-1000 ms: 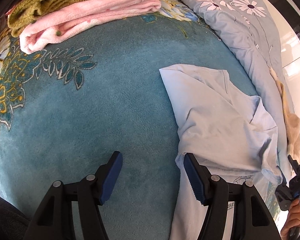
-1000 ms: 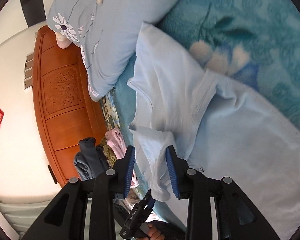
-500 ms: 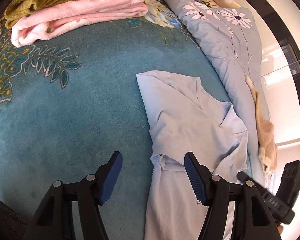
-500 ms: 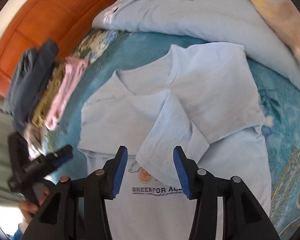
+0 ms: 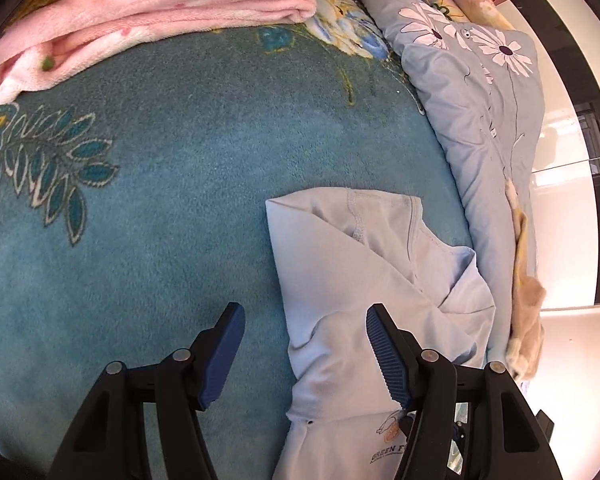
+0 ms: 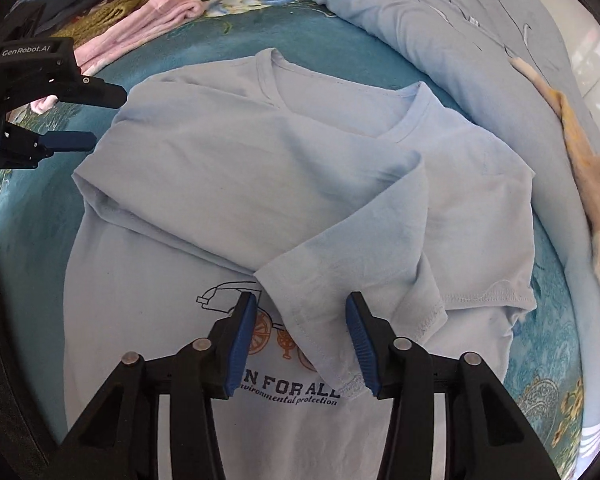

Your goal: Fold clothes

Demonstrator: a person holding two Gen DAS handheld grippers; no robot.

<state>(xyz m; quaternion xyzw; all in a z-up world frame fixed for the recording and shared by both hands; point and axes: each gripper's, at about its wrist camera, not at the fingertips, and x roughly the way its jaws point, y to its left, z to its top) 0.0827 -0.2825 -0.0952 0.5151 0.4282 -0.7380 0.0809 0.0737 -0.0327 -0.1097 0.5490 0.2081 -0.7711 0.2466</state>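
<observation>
Right gripper [image 6: 300,336] over the folded-in sleeve, jaws closing, nothing pinched yet.

Its pads straddle the sleeve [image 6: 352,264] of the pale blue T-shirt [image 6: 228,168], which lies face-up on the teal blanket [image 5: 172,208], neckline away, hem near, long axis running away from the cameras. Left gripper [image 5: 304,344] hangs part-open and closing at the shirt's left edge, empty. Best to flatten both sleeves before folding lengthwise.
</observation>
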